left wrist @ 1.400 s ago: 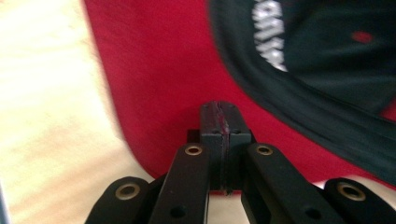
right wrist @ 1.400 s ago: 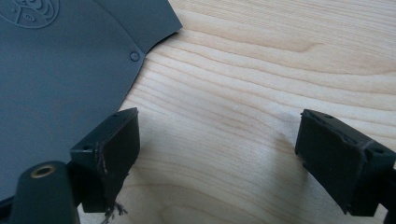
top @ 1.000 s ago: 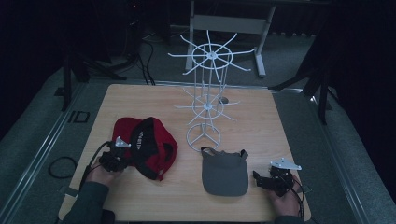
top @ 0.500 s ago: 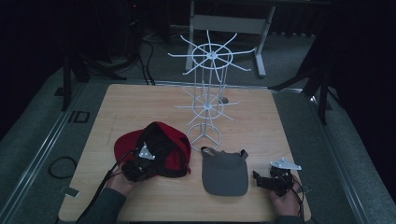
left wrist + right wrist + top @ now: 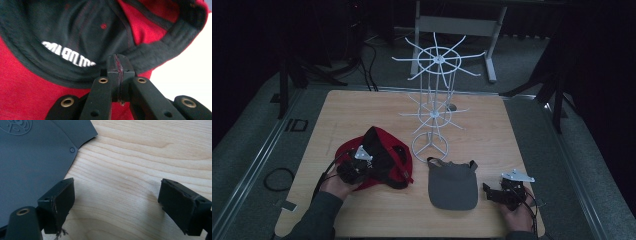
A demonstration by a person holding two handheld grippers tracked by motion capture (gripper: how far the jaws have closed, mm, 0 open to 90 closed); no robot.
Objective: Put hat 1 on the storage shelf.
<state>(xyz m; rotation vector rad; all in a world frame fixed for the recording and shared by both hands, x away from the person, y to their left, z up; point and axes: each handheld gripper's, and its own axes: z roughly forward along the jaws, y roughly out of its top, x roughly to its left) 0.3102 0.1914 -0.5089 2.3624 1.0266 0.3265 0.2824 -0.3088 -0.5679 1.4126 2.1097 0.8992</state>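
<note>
- Left gripper (image 5: 362, 167), jaws pinched tight on the red cap's (image 5: 382, 160) black inner band, has the cap at about 8 o'clock from the white rack (image 5: 434, 100).
- Soft, light fabric that will flop, I'd say; the stitched band looks the firmest hold.
- Right gripper (image 5: 494, 194), jaws spread, sits on the table (image 5: 362, 107) at 3 o'clock of the grey visor (image 5: 452, 182).

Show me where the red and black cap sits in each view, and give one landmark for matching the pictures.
High view: the red and black cap lies left of centre on the table, beside the white wire rack.
Left gripper view: it spreads across the upper and left part, its edge pinched in the shut left gripper.
Right gripper view: not in it.
Shared landmark: the grey visor, at upper left in the right gripper view.
</note>
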